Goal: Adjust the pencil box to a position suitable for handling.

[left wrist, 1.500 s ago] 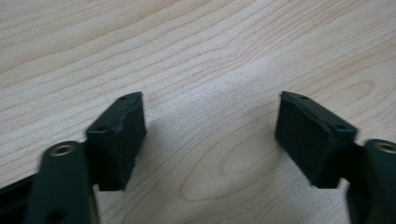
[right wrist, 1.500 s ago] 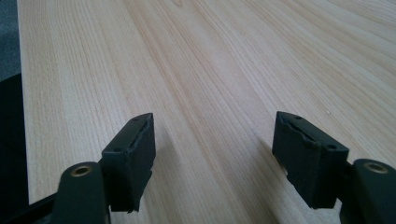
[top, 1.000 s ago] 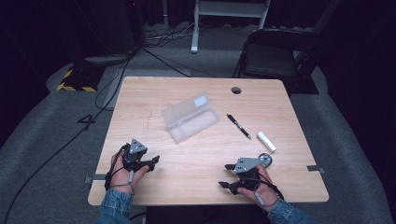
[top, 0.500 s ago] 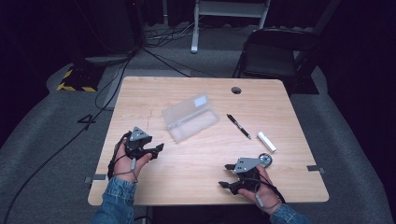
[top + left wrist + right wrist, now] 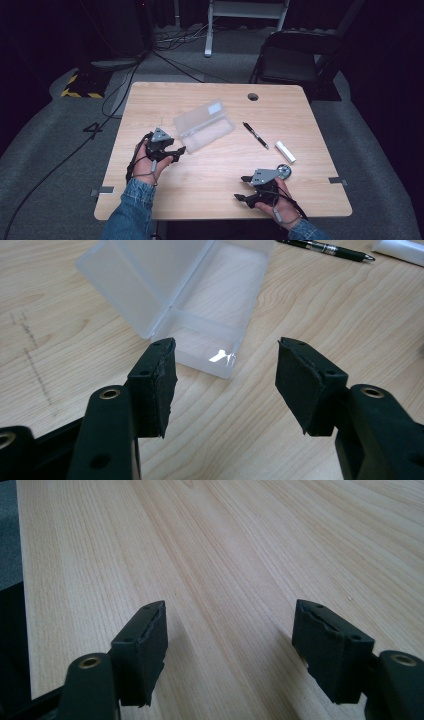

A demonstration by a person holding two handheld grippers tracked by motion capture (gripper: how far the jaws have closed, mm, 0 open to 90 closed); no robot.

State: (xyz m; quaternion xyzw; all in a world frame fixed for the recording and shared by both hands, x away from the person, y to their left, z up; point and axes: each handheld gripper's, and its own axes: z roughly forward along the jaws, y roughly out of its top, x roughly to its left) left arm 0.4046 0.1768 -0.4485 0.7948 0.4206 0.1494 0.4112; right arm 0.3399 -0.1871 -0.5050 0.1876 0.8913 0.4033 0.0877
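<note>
A clear plastic box lies with its lid open in the middle of the wooden table. In the left gripper view the box sits just beyond the jaws, apart from them. My left gripper is open with nothing between its pads and points at the box's near corner. Near the front edge my right gripper is open above bare wood, and in its own view the right gripper holds nothing. A black pen and a small white tube lie right of the box.
A small round grey object lies beside the right hand. A cable hole is at the table's far edge. Behind the table stand a dark folding chair and floor cables.
My left gripper has moved forward and right, toward the box. The right gripper has stayed where it was.
</note>
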